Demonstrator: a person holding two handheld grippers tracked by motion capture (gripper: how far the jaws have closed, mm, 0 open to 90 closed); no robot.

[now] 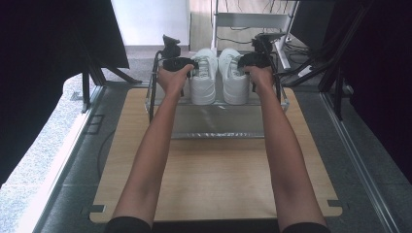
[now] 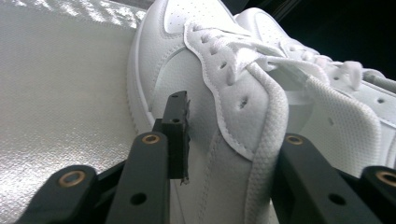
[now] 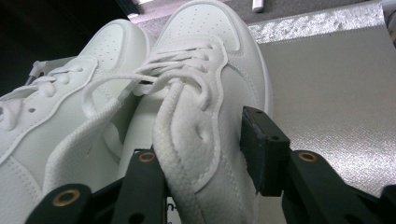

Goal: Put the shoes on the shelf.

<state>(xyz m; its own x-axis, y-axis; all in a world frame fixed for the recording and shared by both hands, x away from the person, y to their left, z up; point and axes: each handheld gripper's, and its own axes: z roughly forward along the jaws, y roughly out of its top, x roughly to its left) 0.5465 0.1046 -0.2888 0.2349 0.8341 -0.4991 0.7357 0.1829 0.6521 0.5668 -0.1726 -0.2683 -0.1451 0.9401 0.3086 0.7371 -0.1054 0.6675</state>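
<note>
- left gripper (image 1: 193, 64) at the left edge of the clear shelf (image 1: 218, 135), jaws spread astride the outer collar wall of the left white sneaker (image 1: 203, 77); in the left gripper view the outer pad stands just off the leather, so not pinching.
- left white sneaker (image 2: 196, 70) standing upright on the shelf's silvery floor (image 2: 60, 84), toe pointing away, touching or nearly touching its mate along the inner side.
- right white sneaker (image 1: 234, 76) just beside it, toward the shelf's right edge, toe likewise pointing away, laces loose over the tongue.
- right gripper (image 1: 244, 63) at the right edge of the shelf, jaws spread around the right white sneaker's (image 3: 205, 93) padded collar; outer pad close to the leather yet apart, no squeeze evident.
- risk, judged: pulling back with an inner jaw inside a collar could hook the padding and drag or tip a shoe.
- risk, judged: loose lace loops near the jaws could snag and tug a sneaker out of line.
- risk, judged: a sideways nudge on withdrawal could shove the pair together or toward a shelf edge.
- risk, judged: lifting an elbow too little could knock the shelf's front rim.
</note>
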